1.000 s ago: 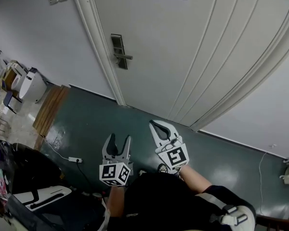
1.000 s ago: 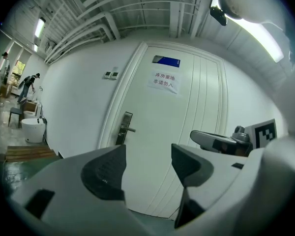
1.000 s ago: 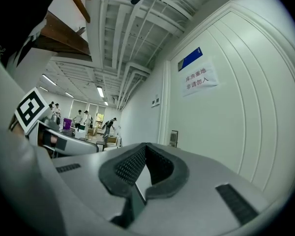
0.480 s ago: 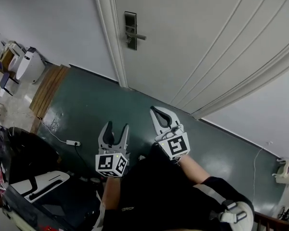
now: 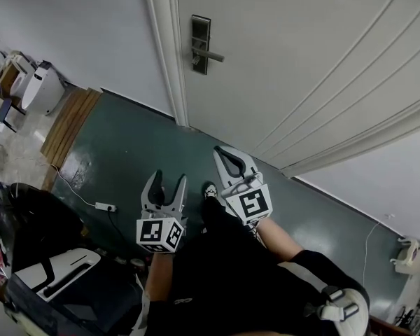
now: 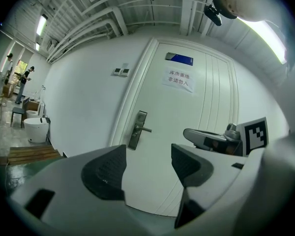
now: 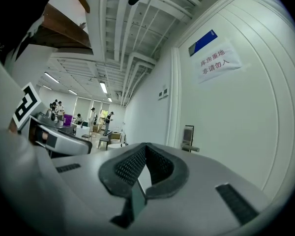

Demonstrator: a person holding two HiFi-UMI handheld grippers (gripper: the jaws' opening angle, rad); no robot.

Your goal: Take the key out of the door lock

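The door lock [image 5: 201,44] sits further right in the head view than before, and a shoe [image 5: 210,191] comes into sight.

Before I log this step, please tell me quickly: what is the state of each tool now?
Left tool: open, holding nothing.
Right tool: closed, holding nothing.

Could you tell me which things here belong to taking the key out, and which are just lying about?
For the job: door, lock, left tongs (open), right tongs (shut). Key too small to make out.
Lying about: power strip, wooden boards, notice on the door.
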